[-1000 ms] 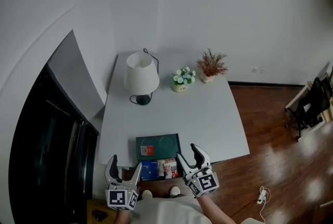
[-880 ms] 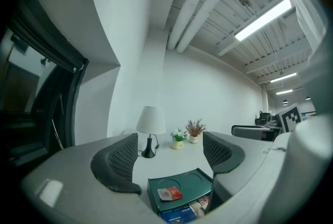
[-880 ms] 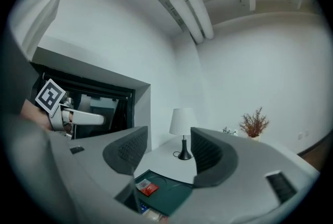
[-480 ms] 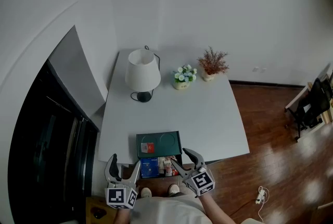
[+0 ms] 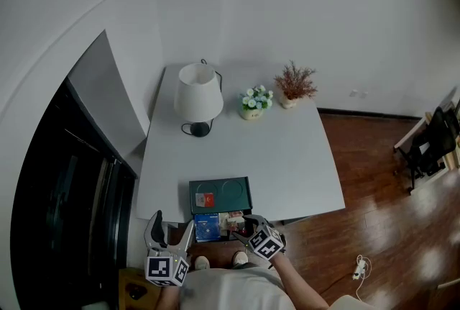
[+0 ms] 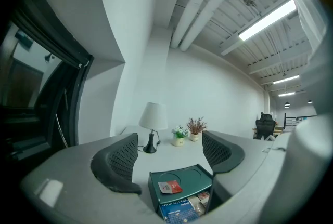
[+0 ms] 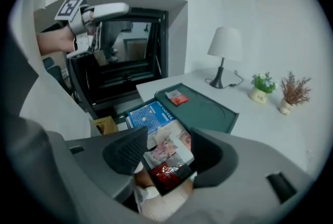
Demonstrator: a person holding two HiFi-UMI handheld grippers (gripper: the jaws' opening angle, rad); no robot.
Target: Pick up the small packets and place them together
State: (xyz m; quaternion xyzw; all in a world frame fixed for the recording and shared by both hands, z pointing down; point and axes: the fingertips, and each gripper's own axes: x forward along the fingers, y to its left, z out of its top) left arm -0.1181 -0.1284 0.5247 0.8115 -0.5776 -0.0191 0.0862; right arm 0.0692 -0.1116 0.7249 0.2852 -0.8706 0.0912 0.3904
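Packets (image 7: 165, 158) lie beneath the right tool (image 7: 167, 140), jaws parted and empty; left tool (image 6: 169, 137) likewise.

- Looks down past the right gripper (image 7: 165, 140), jaws parted around nothing, at loose packets: red packet (image 7: 166, 173) nearest, pale packets (image 7: 169, 147) behind, blue box (image 7: 148, 116) left.
- Further off, small red sachet (image 7: 177, 96) on green tray (image 7: 213, 111).
- Far right, lamp (image 7: 225, 54).

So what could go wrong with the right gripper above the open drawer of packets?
1. The right gripper, jaws open, hangs over the dark red packet and a pale packet that overlap; closing could catch both.
2. The drawer juts past the table edge; a push might tip the green box.
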